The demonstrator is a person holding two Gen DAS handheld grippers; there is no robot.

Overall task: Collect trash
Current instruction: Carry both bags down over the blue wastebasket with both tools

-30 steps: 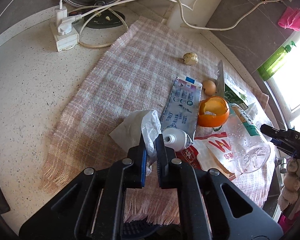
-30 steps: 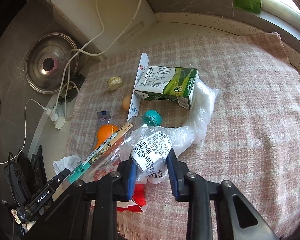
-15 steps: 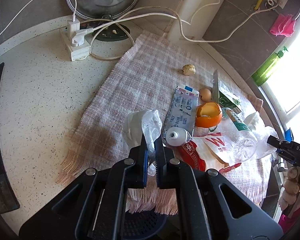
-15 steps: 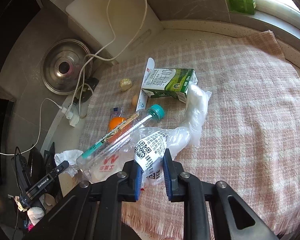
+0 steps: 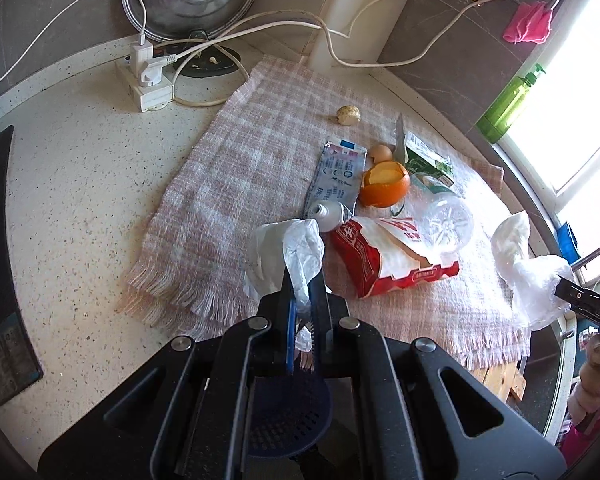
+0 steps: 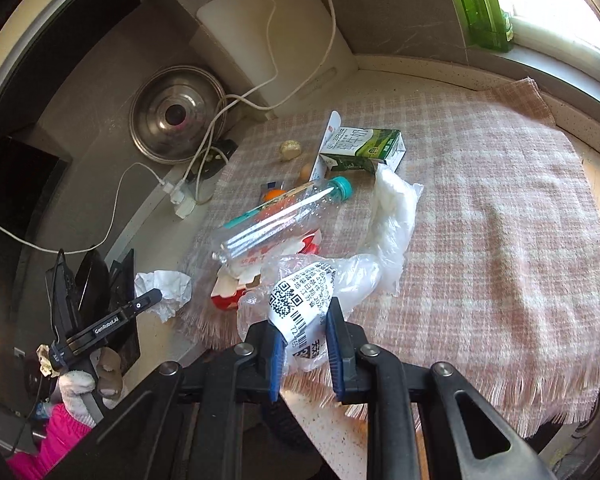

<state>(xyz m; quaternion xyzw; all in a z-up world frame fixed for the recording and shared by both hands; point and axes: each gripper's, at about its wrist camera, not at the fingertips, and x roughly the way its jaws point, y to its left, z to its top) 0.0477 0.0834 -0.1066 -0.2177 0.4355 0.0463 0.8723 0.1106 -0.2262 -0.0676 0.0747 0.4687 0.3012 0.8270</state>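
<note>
1. The left gripper [image 5: 302, 300] had its fingers pressed almost together on a crumpled white tissue [image 5: 278, 256], which hung at the near fringe of the checked cloth [image 5: 236, 168]
2. The right gripper [image 6: 305, 340] was closed, with a narrow gap, on a clear plastic bag [image 6: 300, 308] that carried a printed label; the long tail of the bag lay on the cloth toward the milk carton [image 6: 360, 150]
3. A dark blue basket [image 5: 288, 420] showed below the left gripper, off the near edge of the cloth; I judged it was the bin
4. On the middle of the cloth remained a plastic bottle [image 6: 276, 220], a red wrapper [image 5: 392, 256], an orange peel [image 5: 384, 182], a tube [image 5: 336, 184] and an eggshell [image 5: 380, 153]
5. To do this step well, I think both grips should stay firm until each piece is over the basket, and the bag should be lifted high enough that its tail does not drag the bottle or carton off the cloth
6. Release the tissue only directly above the basket, because it is light and may drift
</note>
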